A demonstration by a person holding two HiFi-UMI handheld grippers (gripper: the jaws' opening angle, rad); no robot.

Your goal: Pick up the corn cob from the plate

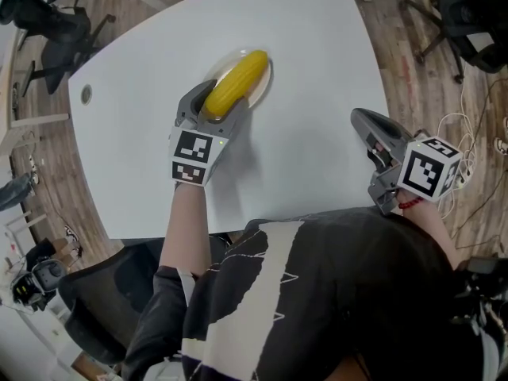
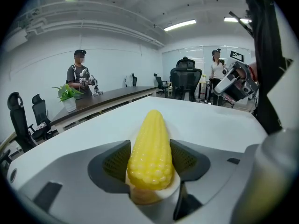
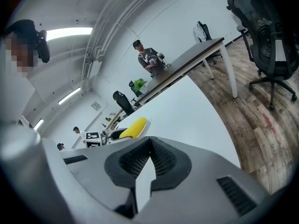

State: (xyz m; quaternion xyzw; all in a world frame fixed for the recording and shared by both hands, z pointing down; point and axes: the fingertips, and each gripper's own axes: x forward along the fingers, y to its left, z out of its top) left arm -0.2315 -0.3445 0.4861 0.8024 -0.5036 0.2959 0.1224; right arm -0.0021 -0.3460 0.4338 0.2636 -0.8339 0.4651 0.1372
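Observation:
A yellow corn cob (image 1: 236, 83) lies over a small pale plate (image 1: 267, 71) near the middle of the white table (image 1: 309, 30). My left gripper (image 1: 214, 105) is shut on the cob's near end. In the left gripper view the corn cob (image 2: 150, 146) fills the space between both dark pads and points away; whether it still touches the plate I cannot tell. My right gripper (image 1: 363, 122) hovers over the table's right front edge, shut and empty. In the right gripper view the right gripper (image 3: 149, 141) has its pads meeting at the tip, and the corn cob (image 3: 129, 127) shows far off to the left.
Office chairs stand on the wood floor at the back left (image 1: 55, 22) and back right (image 1: 468, 14). Cables (image 1: 476, 133) lie on the floor at the right. A long dark table (image 2: 103, 101) with a potted plant (image 2: 69, 96) and standing people lies beyond.

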